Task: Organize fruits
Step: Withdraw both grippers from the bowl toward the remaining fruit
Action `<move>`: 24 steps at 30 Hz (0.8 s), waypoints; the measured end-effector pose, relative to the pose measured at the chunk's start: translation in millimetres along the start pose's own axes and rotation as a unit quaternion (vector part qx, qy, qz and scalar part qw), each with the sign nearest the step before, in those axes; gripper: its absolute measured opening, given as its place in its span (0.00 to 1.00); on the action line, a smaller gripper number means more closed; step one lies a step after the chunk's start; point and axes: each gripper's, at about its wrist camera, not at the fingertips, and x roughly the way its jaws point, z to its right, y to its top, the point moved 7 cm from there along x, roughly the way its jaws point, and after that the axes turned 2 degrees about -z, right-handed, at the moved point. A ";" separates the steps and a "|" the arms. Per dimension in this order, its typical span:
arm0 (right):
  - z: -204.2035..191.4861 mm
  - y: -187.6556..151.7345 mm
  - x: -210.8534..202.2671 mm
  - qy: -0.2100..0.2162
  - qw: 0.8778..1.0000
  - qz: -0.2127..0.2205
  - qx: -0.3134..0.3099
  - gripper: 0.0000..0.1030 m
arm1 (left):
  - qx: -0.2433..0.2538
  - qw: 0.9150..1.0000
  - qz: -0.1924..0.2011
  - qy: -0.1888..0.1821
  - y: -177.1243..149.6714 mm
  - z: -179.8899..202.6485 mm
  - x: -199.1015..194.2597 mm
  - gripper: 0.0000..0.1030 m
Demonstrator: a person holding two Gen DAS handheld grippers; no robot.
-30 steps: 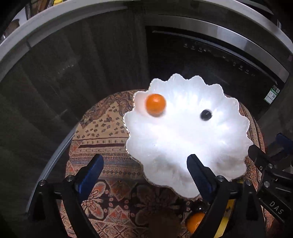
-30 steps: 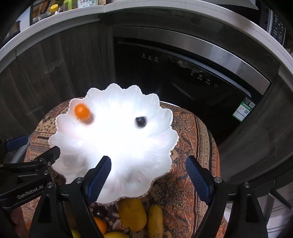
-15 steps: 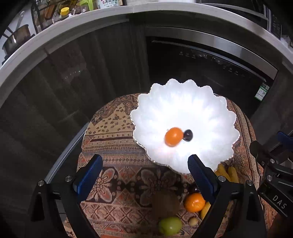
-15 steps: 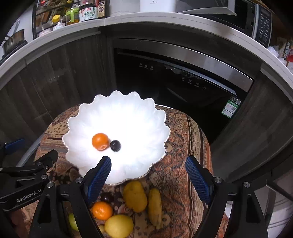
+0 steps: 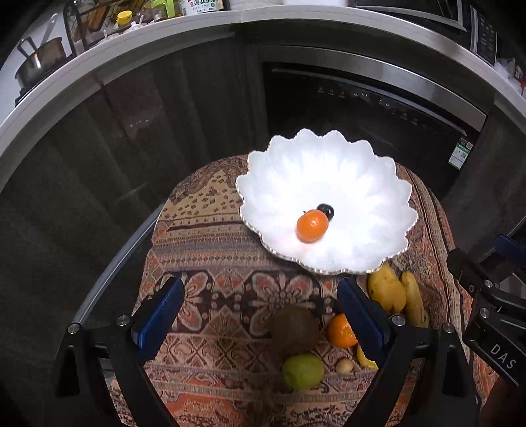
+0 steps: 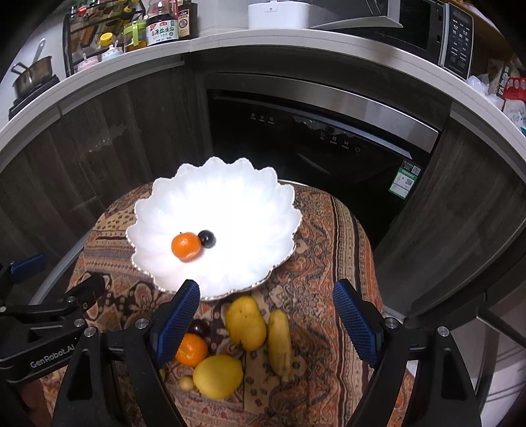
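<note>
A white scalloped bowl stands on the patterned cloth. In it lie a small orange and a dark round fruit, touching. Loose fruit lies in front of the bowl: a brown kiwi, a green fruit, another orange, a lemon, a yellow mango and a banana. My left gripper and right gripper are both open, empty and above the loose fruit.
The cloth covers a small round table with a metal rim. Behind it stand dark cabinets and a black oven front. A counter above holds bottles, a pot and a microwave.
Both grippers have pulled back and up from the bowl. The orange and the dark fruit rolled from the bowl's sides to its middle and now rest together. More loose fruit has come into view.
</note>
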 end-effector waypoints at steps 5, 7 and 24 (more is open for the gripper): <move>-2.4 -12.4 -0.9 0.004 1.000 -0.007 -0.002 0.81 | 0.000 1.000 -0.005 -0.001 -13.2 -0.1 -0.1 0.92; -3.3 -16.8 -0.2 0.006 1.000 -0.011 -0.002 0.81 | 0.000 1.000 -0.008 -0.001 -18.9 -0.4 1.1 0.92; -1.9 -59.9 18.2 0.007 0.999 -0.053 0.002 0.81 | 0.007 0.999 -0.038 -0.018 -59.5 7.8 22.9 0.92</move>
